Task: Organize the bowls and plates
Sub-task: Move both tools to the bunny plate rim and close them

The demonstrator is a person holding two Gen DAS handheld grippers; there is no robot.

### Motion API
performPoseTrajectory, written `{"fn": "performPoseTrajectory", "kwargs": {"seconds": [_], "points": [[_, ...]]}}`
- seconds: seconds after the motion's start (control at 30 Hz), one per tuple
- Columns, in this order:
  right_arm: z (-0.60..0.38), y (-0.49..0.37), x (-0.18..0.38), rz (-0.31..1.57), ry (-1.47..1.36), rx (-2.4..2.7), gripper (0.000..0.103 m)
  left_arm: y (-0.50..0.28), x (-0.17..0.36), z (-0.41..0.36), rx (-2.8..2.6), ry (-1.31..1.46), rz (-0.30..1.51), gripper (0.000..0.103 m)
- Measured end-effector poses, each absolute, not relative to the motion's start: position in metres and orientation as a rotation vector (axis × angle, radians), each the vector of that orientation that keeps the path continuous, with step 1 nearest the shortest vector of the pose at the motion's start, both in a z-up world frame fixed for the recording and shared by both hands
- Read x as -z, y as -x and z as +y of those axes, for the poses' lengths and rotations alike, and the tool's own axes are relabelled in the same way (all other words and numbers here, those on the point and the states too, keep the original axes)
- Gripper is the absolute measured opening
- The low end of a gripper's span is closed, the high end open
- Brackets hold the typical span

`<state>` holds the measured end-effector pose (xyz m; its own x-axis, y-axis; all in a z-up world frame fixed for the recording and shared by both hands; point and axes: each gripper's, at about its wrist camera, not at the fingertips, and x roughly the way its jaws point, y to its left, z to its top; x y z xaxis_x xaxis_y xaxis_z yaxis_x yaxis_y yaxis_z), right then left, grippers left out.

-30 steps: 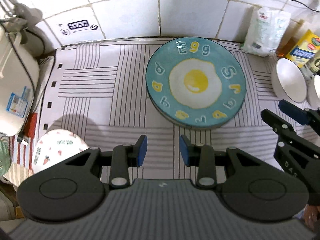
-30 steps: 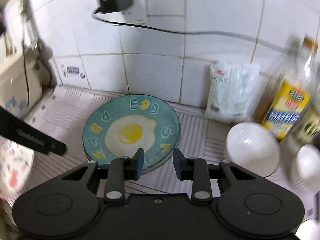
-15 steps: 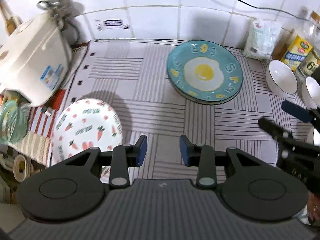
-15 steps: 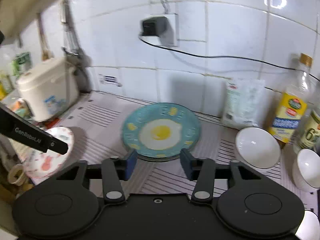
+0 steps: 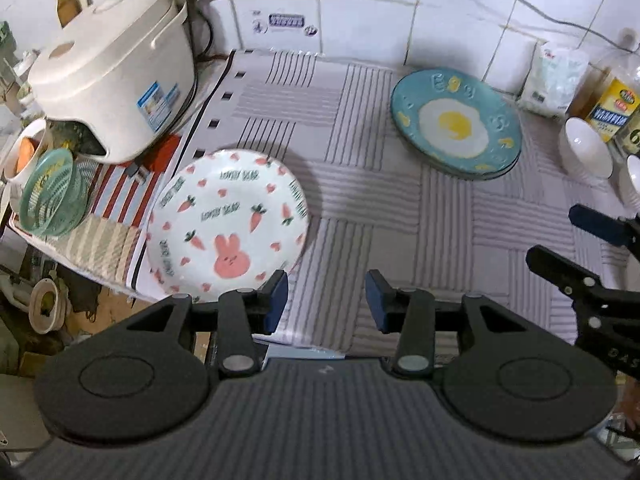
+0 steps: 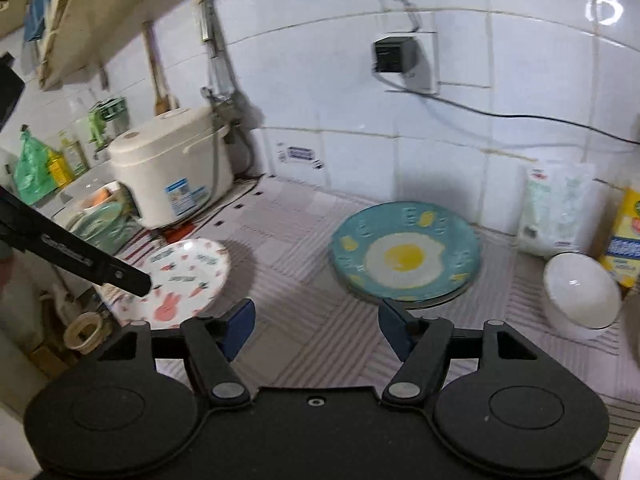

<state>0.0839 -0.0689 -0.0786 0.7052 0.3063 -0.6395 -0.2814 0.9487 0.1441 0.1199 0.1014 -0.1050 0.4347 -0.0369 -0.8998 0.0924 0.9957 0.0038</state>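
Observation:
A teal plate with a fried-egg picture (image 5: 456, 122) (image 6: 405, 256) lies on top of another plate near the back wall. A white plate with carrots and a pink rabbit (image 5: 226, 220) (image 6: 180, 280) sits at the counter's left front edge. A white bowl (image 5: 586, 152) (image 6: 580, 294) stands to the right of the teal plates, with a second bowl's rim (image 5: 632, 176) beside it. My left gripper (image 5: 326, 300) hovers just right of the rabbit plate, jaws opening, nothing between them. My right gripper (image 6: 316, 326) is above the striped mat, jaws opening and empty.
A cream rice cooker (image 5: 116, 80) (image 6: 172, 172) stands at the back left. A green basket (image 5: 52, 192) sits beside it. A white bag (image 5: 556, 80) (image 6: 554, 208) and oil bottles (image 5: 612, 108) line the right wall. The striped mat (image 5: 360, 200) covers the counter.
Both grippers have pulled back from the teal plates and spread their jaws wider. The left view has swung left, bringing the rabbit plate and rice cooker fully into sight.

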Motion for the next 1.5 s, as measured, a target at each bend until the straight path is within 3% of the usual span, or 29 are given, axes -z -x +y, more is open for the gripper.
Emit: {"fn": "performPoseTrajectory", "kwargs": {"seconds": [0.27, 0.5, 0.63, 0.8, 0.87, 1.0, 1.2, 1.3, 1.5], "points": [[-0.028, -0.089, 0.094, 0.738, -0.064, -0.406, 0.081, -0.116, 0.128, 0.143, 0.068, -0.058, 1.155, 0.055], [0.012, -0.099, 0.111, 0.729, -0.086, -0.443, 0.083, -0.121, 0.144, 0.178, 0.041, -0.062, 1.160, 0.066], [0.032, -0.107, 0.116, 0.728, -0.048, -0.453, 0.083, -0.126, 0.151, 0.190, 0.039, -0.107, 1.133, 0.079], [0.046, -0.119, 0.124, 0.714, -0.061, -0.466, 0.083, -0.137, 0.164, 0.210, 0.043, -0.072, 1.125, 0.085], [0.049, -0.126, 0.133, 0.714, -0.108, -0.467, 0.090, -0.141, 0.170, 0.218, 0.022, -0.073, 1.110, 0.089], [0.051, -0.136, 0.156, 0.644, -0.240, -0.420, 0.091, -0.152, 0.187, 0.234, -0.039, -0.099, 1.089, 0.090], [0.058, -0.159, 0.183, 0.690, -0.300, -0.375, 0.090, -0.167, 0.212, 0.253, -0.066, -0.081, 1.084, 0.091], [0.064, -0.171, 0.196, 0.769, -0.313, -0.404, 0.088, -0.173, 0.226, 0.262, -0.081, -0.056, 1.100, 0.091], [0.073, -0.187, 0.223, 0.889, -0.412, -0.436, 0.063, -0.183, 0.247, 0.282, -0.048, 0.044, 1.199, 0.088]]}}
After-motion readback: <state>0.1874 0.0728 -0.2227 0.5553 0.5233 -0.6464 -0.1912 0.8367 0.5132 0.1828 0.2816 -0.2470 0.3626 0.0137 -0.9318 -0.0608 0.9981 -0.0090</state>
